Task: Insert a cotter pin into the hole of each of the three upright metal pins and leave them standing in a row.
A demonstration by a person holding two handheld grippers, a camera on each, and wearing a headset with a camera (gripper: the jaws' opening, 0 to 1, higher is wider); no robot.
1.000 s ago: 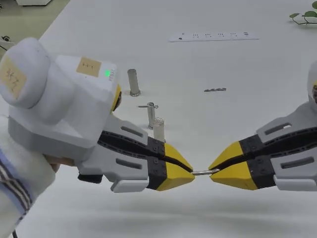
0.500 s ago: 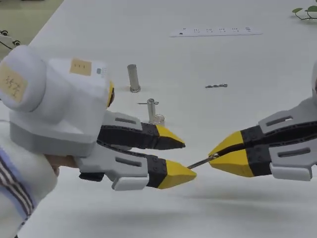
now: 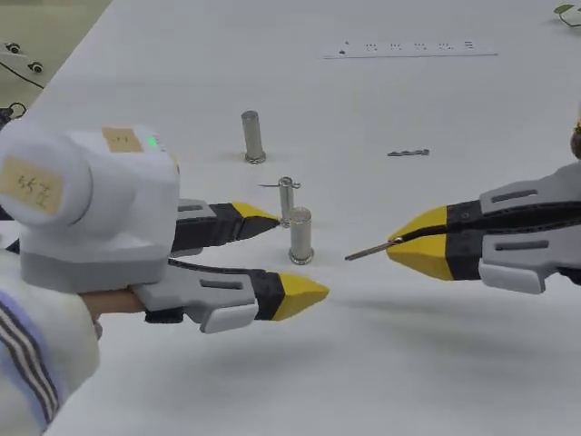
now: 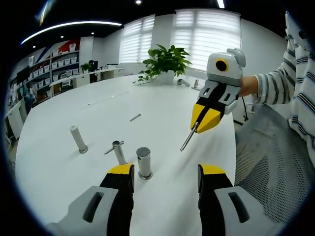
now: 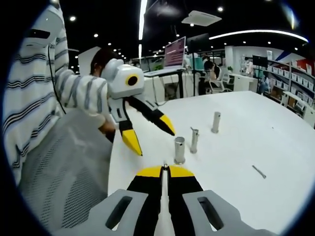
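Note:
Three upright metal pins stand in a row on the white table: the far pin [image 3: 252,136], the middle pin [image 3: 287,200] with a cotter pin through its top, and the near pin [image 3: 300,234]. My right gripper [image 3: 396,244] is shut on a cotter pin [image 3: 368,251], which sticks out left toward the near pin and stays short of it. My left gripper [image 3: 286,254] is open, its jaws on either side of the near pin [image 4: 144,162]. In the right gripper view the held cotter pin [image 5: 165,173] points at the near pin [image 5: 179,150].
A loose cotter pin [image 3: 408,153] lies on the table behind my right gripper. A white power strip [image 3: 408,47] lies at the far edge. A potted plant [image 4: 165,59] stands at the table's end, and a mesh chair [image 5: 64,167] is beside the table.
My left gripper has let go of the cotter pin, opened and drawn back left. My right gripper keeps the pin and has lifted slightly. The near metal pin is now uncovered.

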